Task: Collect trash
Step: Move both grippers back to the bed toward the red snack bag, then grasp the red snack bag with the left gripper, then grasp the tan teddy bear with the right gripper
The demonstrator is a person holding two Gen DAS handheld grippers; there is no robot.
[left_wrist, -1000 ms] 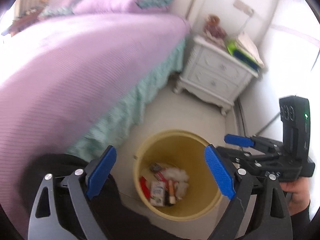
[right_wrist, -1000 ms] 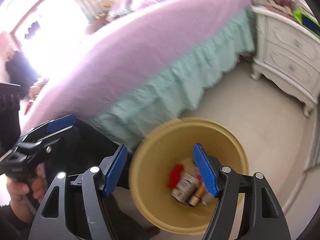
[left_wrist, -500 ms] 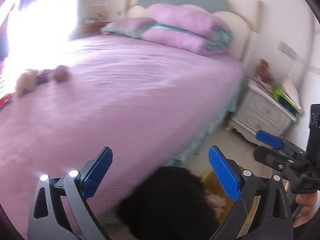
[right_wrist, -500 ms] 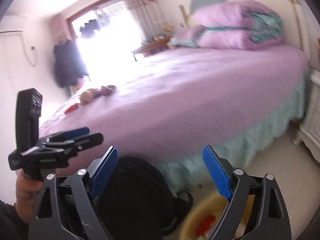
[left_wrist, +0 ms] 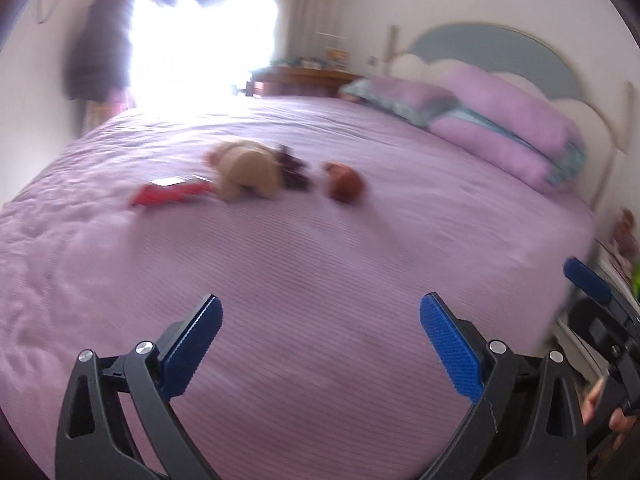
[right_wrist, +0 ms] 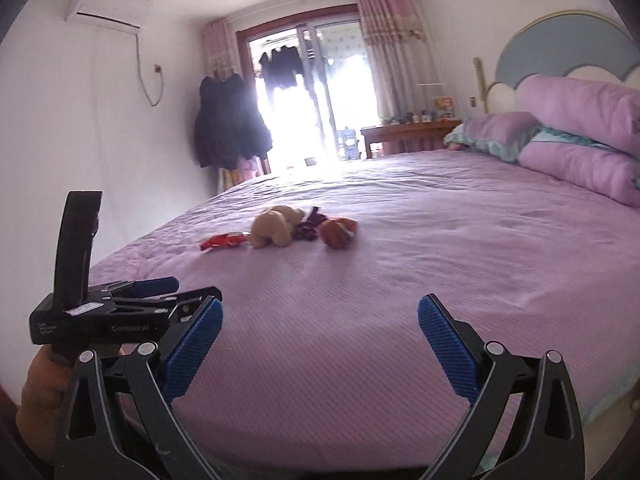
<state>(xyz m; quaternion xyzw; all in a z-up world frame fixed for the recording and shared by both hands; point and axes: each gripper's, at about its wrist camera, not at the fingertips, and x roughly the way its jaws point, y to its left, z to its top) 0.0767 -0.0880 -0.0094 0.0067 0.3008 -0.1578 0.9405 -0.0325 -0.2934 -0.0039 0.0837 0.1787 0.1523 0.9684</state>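
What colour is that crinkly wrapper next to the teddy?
Red. The wrapper lies on the bed beside the teddy; the right wrist view shows it sharpest.

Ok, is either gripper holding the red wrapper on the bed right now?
No, the flat red wrapper lies on the purple bedspread beside the tan plush toy, far ahead of both open, empty grippers.
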